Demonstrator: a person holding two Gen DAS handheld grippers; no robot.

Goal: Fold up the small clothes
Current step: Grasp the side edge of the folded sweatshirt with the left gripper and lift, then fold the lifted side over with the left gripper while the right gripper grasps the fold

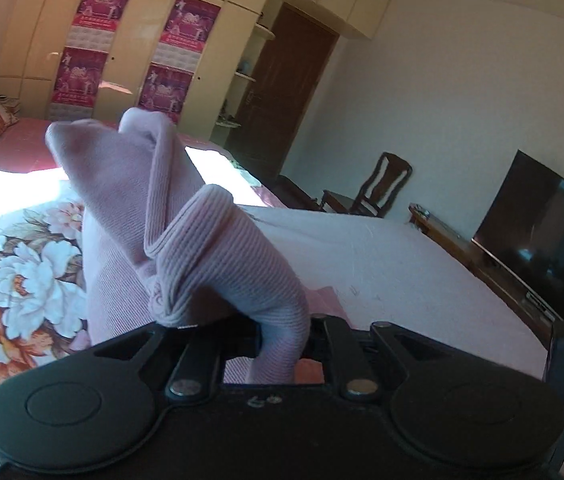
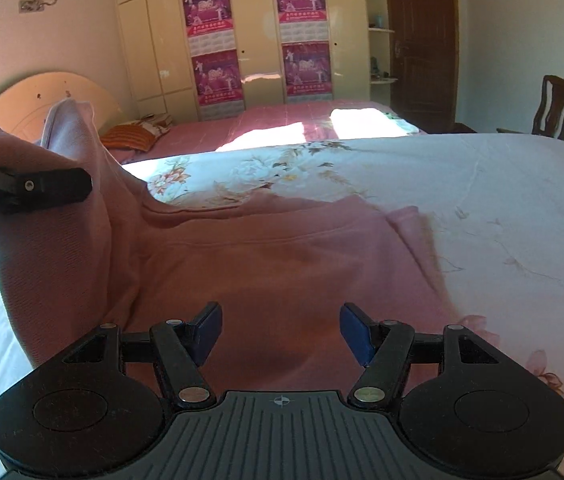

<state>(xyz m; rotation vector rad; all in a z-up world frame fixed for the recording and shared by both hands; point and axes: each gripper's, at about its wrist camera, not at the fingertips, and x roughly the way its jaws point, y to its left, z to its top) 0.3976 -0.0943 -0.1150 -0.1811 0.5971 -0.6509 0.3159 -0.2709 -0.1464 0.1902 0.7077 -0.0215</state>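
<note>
The pink sweater [image 2: 282, 264] lies spread on the floral bed sheet [image 2: 482, 184], its ribbed cuff [image 1: 218, 248] raised off the bed at about nine o'clock of the garment. The left gripper [image 1: 278, 344] has its fingers clamped tight on that cuff. The right gripper [image 2: 280, 334] hangs over the sweater's near part, its blue-padded fingers [image 2: 356, 332] standing moderately wide with nothing between them; wardrobe [image 2: 258, 40] at twelve o'clock.

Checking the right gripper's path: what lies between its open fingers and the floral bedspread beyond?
In the right wrist view, only the pink garment lies between the right gripper and the floral bedspread.
</note>
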